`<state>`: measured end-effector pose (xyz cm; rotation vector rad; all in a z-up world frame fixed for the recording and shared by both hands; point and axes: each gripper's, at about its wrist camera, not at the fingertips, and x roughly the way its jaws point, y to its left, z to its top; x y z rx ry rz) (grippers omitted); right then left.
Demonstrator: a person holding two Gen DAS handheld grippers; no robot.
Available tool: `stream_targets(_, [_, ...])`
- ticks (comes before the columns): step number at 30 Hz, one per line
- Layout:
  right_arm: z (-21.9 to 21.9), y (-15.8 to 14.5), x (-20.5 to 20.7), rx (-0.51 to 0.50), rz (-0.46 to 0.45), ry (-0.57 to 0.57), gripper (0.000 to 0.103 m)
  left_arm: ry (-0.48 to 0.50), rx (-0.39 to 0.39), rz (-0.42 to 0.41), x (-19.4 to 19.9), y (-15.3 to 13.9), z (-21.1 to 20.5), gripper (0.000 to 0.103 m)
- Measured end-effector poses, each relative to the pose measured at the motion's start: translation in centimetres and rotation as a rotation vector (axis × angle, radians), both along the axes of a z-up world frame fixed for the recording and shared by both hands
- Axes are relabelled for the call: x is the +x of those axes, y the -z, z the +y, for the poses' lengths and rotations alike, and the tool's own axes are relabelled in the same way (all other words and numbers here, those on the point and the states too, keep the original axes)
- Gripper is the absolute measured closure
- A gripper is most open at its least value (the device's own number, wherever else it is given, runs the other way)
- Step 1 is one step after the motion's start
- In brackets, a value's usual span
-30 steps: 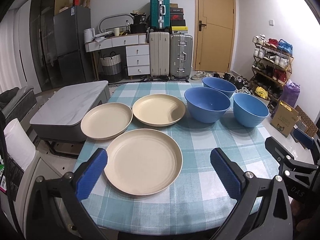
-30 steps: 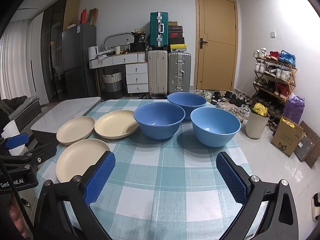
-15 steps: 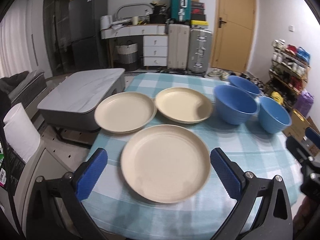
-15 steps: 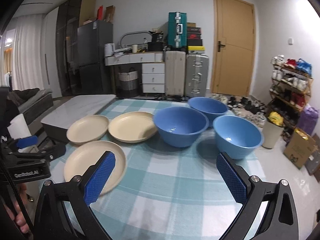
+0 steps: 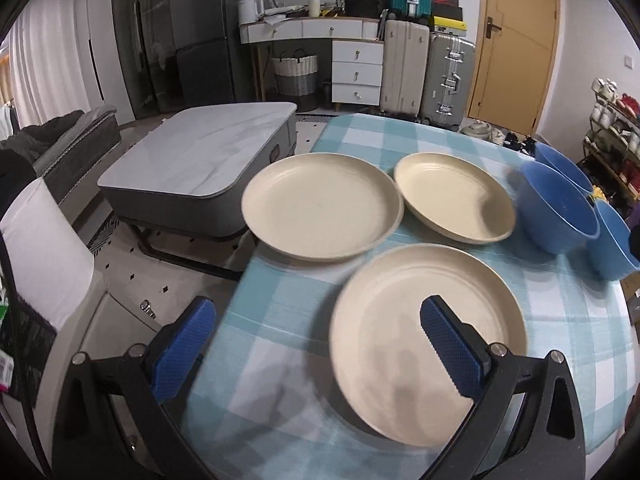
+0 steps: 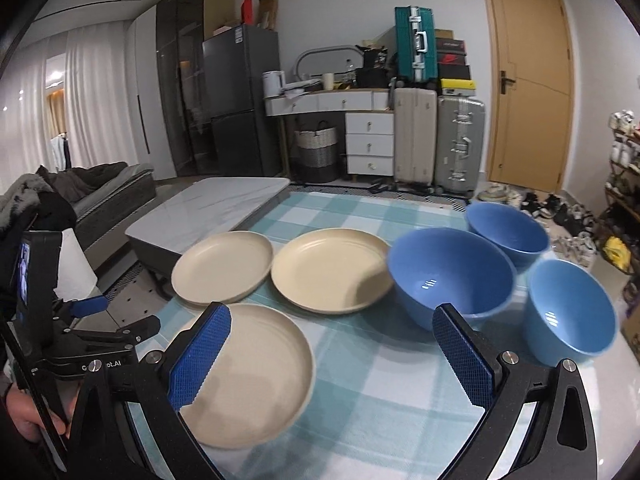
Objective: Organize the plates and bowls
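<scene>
Three cream plates lie on a table with a blue checked cloth (image 5: pixel 560 312): a near plate (image 5: pixel 400 320), a far left plate (image 5: pixel 320 204) and a far right plate (image 5: pixel 452 196). Three blue bowls (image 6: pixel 448 276) stand to their right. My left gripper (image 5: pixel 316 344) is open and empty, low over the table's left front edge, its right finger over the near plate. My right gripper (image 6: pixel 332 356) is open and empty above the cloth, between the near plate (image 6: pixel 248 364) and the bowls. The left gripper (image 6: pixel 116 320) also shows at the left in the right wrist view.
A low grey marble-top table (image 5: pixel 200 152) stands left of the dining table. A sofa (image 6: pixel 108 188) is at far left. Suitcases (image 6: pixel 436 136), a white drawer unit and a door stand at the back. A shoe rack (image 5: pixel 616 128) is at right.
Both grippers have swung to the left. The plates and bowls have shifted right in both views. The left gripper's right finger now overlaps the near plate. Both stay open.
</scene>
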<state>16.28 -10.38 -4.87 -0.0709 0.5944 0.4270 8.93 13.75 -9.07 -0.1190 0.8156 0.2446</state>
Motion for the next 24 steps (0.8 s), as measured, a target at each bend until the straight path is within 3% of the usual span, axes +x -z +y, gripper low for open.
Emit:
stream_targets(8, [5.5, -3.7, 5.7, 0.069, 0.023, -0.201, 0.000, -0.152, -0.068, -0.008, 3.5, -1.2, 6.9, 0.000])
stream_targets(14, [10.5, -5.0, 10.7, 0.030, 0.081, -0.256, 0.000, -0.199, -0.073, 0.080, 7.2, 0.3, 9.7, 0.000])
stream_targets(18, [14.0, -4.2, 13.7, -0.097, 0.074, -0.273, 0.000, -0.202, -0.085, 0.113, 9.1, 1.6, 10.7, 0.000])
stream_targets(24, [18.6, -0.8, 17.9, -0.250, 0.115, -0.327, 0.000, -0.180, -0.106, 0.194, 12.0, 4.2, 11.6, 0.000])
